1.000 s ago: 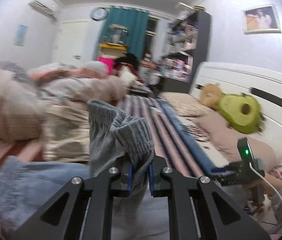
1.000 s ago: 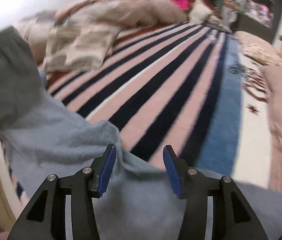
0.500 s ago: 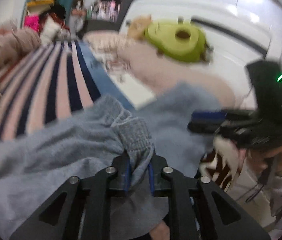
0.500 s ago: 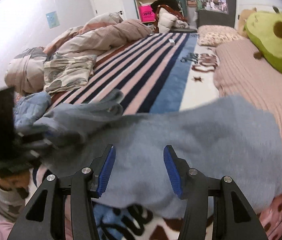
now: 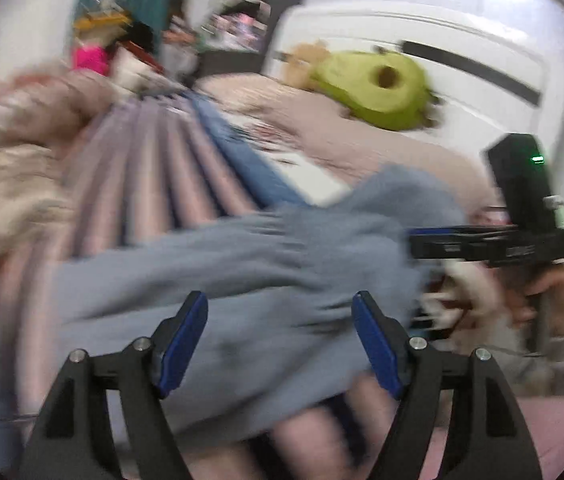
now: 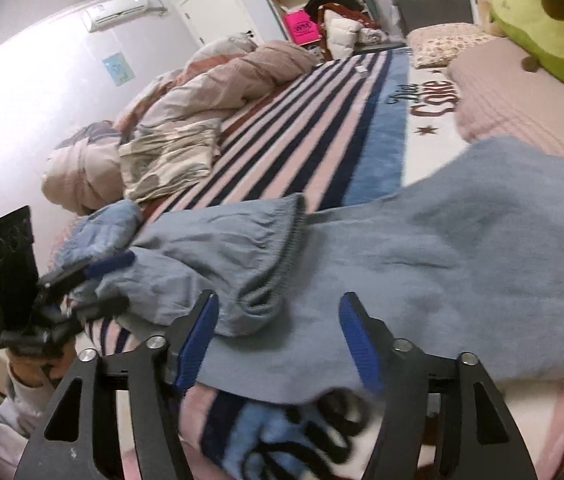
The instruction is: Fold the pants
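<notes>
The grey pants (image 6: 422,264) lie folded across the striped bed cover, with the elastic waistband (image 6: 290,236) on top near the middle. My right gripper (image 6: 278,340) hovers just over the near edge of the pants. Its jaws are opening and the pads press on nothing. In the blurred left wrist view my left gripper (image 5: 280,340) stands over the pants (image 5: 266,264), jaws opening wide, no cloth pinched between them. Each view shows the other gripper: the left gripper (image 6: 116,280) beside the waistband end, the right gripper (image 5: 422,240) at the opposite edge.
A green avocado plush (image 6: 542,20) rests on a pink pillow (image 6: 522,92) by the white headboard (image 5: 442,52). A heaped duvet (image 6: 222,80), a folded patterned cloth (image 6: 170,160) and a blue garment (image 6: 98,228) line the far side of the striped cover (image 6: 322,120).
My left gripper was shut on the waistband and has let it go, jaws now wide. The pants have dropped flat onto the bed. My right jaws stand wider than before.
</notes>
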A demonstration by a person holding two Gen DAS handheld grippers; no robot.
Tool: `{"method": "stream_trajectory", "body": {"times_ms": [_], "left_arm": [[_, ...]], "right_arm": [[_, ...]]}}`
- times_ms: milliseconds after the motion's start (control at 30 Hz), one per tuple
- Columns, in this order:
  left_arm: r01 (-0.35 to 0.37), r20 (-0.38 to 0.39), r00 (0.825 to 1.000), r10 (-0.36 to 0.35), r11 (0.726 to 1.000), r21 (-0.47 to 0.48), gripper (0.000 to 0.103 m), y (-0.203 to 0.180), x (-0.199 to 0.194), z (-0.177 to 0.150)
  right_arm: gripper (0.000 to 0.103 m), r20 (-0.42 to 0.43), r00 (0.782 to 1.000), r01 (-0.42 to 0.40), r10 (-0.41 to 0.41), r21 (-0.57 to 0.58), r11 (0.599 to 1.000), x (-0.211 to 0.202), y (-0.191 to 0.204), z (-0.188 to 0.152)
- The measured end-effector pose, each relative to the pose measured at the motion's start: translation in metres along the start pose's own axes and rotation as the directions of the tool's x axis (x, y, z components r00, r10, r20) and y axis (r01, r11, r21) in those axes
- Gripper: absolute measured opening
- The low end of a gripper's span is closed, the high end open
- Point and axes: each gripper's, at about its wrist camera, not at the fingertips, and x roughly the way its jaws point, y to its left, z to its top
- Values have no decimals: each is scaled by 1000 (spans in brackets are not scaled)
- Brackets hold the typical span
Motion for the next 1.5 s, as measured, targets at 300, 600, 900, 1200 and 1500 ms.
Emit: {"method": "stream_trajectory", "body": {"times_ms": [300, 600, 900, 1200, 1500], "left_arm": [[-67, -57, 996, 63, 994, -81, 49, 70, -9, -52], [-11, -142, 990, -1, 997, -81, 9, 65, -10, -89], [-27, -34, 999, 26, 998, -51, 50, 67, -44, -69], [-95, -94, 992, 90, 994, -58, 22, 83, -10, -74], [-164, -123, 979, 161, 986, -17, 14, 77, -14, -92]], "right_arm": [[30, -102, 994, 42, -46, -44, 998, 64, 30, 5], [9, -148, 977, 150, -152, -22, 988, 56, 17, -3], [44, -31, 985, 167, -171, -105, 980, 38, 49, 32], [53, -98, 987, 109, -130, -198, 974, 71, 75, 26], [53, -108, 978, 169, -176, -72, 983, 42, 32, -8]]}}
